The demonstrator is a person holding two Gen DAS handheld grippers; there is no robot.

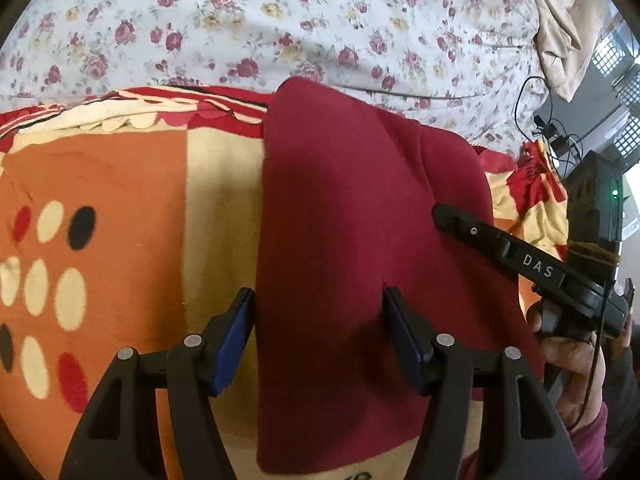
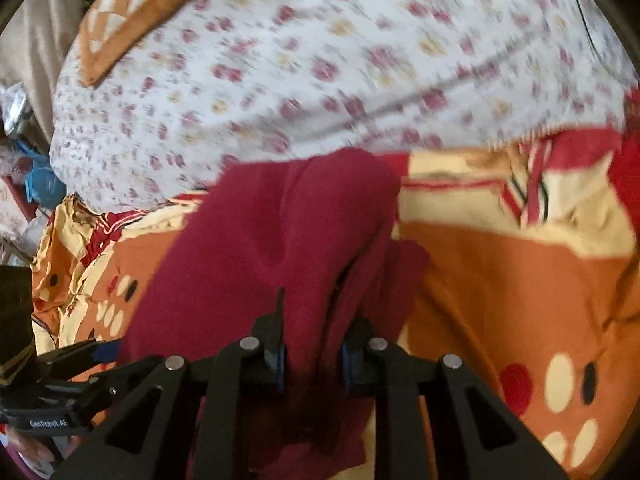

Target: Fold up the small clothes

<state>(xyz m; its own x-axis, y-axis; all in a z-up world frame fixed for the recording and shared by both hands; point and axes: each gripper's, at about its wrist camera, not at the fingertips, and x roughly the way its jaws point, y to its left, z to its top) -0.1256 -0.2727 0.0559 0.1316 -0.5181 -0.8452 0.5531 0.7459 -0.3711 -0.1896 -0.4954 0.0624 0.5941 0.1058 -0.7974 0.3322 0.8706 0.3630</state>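
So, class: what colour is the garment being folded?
Dark maroon garment, clearest in the left wrist view.

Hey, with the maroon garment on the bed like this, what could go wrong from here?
1. The right tongs are shut on a bunched ridge of the maroon garment; lifting could drag several layers and undo the fold.
2. The left tongs stand open astride the garment's edge without pinching it, so that side may slip.
3. The patterned blanket underneath could get pinched too.
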